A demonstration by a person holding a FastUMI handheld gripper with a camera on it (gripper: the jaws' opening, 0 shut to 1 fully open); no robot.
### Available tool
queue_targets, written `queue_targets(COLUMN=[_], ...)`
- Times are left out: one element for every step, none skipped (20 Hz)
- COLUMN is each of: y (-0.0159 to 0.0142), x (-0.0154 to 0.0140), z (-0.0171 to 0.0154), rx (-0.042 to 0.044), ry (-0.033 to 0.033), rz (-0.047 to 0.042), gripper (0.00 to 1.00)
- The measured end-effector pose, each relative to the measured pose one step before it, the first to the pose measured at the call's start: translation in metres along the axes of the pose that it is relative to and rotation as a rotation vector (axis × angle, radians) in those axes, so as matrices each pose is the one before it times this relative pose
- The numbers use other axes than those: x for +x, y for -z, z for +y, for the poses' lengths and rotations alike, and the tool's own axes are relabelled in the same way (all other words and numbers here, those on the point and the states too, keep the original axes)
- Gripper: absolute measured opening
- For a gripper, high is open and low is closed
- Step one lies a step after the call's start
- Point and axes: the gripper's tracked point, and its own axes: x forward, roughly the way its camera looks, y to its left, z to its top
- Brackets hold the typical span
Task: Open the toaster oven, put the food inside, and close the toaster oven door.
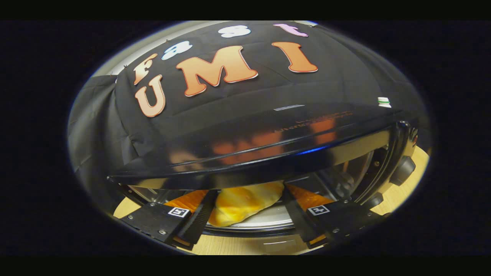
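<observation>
The black toaster oven (245,130) stands right in front of me, its glossy top reaching over my fingers and its front open. A golden bread roll (245,205) lies on a round silver plate (264,222) at the oven's mouth, under the top edge. My gripper (248,199) reaches in with one finger against each end of the roll, so it is shut on the bread. The oven's inner metal walls (345,172) show to the right of the roll.
Two dark knobs (402,170) sit on the oven's right-hand panel. The oven stands on a light wooden table (399,195). A white and green bottle cap (383,102) peeks over the oven's far right corner. Black cloth hangs behind.
</observation>
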Motion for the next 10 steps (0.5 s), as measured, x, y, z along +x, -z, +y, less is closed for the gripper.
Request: queue_targets(y=[-0.00075,-0.00237,-0.00161,-0.00254,0.00005,0.00132,-0.00076,-0.00007,0.00134,0.00327], x=[-0.0031,-0.00259,-0.00287,-0.00559,-0.00713,-0.00978,-0.00962,-0.01041,-0.01265,-0.01344], z=[-0.00203,-0.00371,-0.00114,-0.00153,-0.00062,0.00096,0.00154,0.00083,0.00114,0.00162], rx=[-0.01068,-0.01736,-0.01523,-0.01065,-0.00838,-0.01303,-0.01067,-0.01005,-0.006,-0.00398], ry=[0.02,0.02265,0.01685,0.00472,0.00313,-0.00807,-0.00574,-0.00498,-0.00827,-0.01344], rz=[0.0006,-0.00457,0.00018,0.00013,0.01,0.00799,0.00042,-0.00039,0.00142,0.00166], gripper=[0.98,0.98,0.98,0.99,0.99,0.99,0.99,0.99,0.99,0.99])
